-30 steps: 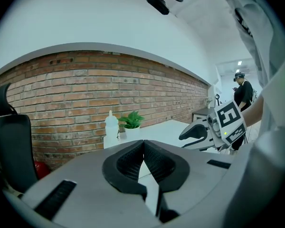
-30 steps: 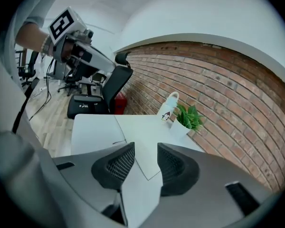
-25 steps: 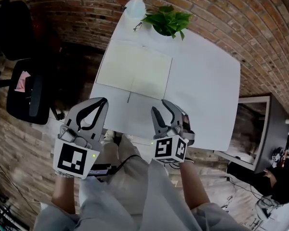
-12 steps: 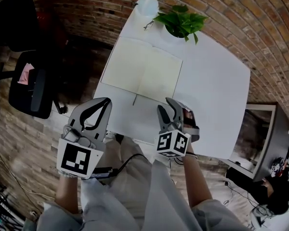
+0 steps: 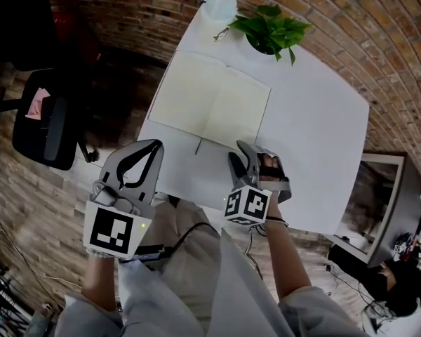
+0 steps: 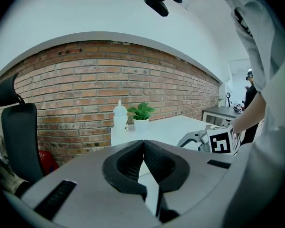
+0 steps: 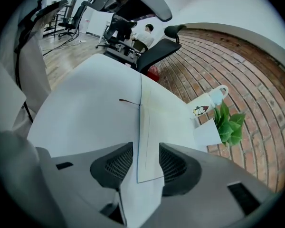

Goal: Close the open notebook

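2 grippers hang at the near edge of the white rectangular surface (image 5: 316, 139), and the open notebook with cream blank pages (image 5: 214, 107) lies flat ahead of them, towards the far left part of that surface. Its spine runs away from the person, leaning a little to the right, with a thin dark ribbon bookmark (image 5: 198, 146) trailing from the near end.

The right gripper (image 5: 249, 163) is the nearer of the 2. Its jaws stand wide apart and have just been opening. In the right gripper view the near outer corner of the right-hand page shows in the gap between them, with neither pad pressing on it. The gripper points down and forward at that corner.

The left gripper (image 5: 137, 161) sits off the surface's near left corner, further from the paper. Its jaws are closed tip to tip with nothing between them.

Judging from this layout, the right hand seems set to take the right half by its outer edge and fold it leftward over the spine. A green potted plant (image 5: 274, 30) and a white plastic bottle (image 5: 221, 5) stand beyond the notebook, well clear of that swing.
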`<state>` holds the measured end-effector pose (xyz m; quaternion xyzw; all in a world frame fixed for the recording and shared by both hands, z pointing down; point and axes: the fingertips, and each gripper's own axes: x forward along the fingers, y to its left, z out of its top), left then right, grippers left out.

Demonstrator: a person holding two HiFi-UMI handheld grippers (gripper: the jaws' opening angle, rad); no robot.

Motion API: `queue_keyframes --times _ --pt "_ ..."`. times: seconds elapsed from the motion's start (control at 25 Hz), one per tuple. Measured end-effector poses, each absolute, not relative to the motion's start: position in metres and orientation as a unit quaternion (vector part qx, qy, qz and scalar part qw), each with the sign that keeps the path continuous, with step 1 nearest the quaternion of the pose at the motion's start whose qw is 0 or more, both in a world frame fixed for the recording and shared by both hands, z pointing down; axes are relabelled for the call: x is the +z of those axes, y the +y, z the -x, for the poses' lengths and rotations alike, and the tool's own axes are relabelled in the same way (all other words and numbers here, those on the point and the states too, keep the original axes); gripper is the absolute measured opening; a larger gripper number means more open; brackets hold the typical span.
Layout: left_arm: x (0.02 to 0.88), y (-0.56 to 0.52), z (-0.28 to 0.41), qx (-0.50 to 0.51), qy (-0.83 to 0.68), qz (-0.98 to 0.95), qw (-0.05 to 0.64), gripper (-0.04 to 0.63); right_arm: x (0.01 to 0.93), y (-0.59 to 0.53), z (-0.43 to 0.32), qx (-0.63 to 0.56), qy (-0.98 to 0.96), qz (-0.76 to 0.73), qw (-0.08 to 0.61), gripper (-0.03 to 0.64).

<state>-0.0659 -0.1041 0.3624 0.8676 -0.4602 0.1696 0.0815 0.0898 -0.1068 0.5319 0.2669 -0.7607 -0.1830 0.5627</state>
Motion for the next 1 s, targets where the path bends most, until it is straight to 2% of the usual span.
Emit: queue_keyframes --times 0.52,0.8,1.0 --pt "0.368 -0.111 0.064 0.172 -0.458 -0.868 0.087 0.018 0.534 -0.115 -0.086 -0.203 -0.754 -0.256 0.569 0.151" --pt "0.372 -0.112 0.058 0.177 -0.45 -0.871 0.082 0.018 0.541 -0.113 -0.088 -0.218 -0.738 -0.261 0.583 0.066" --pt "0.379 -0.111 0.051 0.19 -0.441 -0.874 0.077 0.019 0.54 -0.113 -0.088 -0.215 -0.74 -0.264 0.58 0.06"
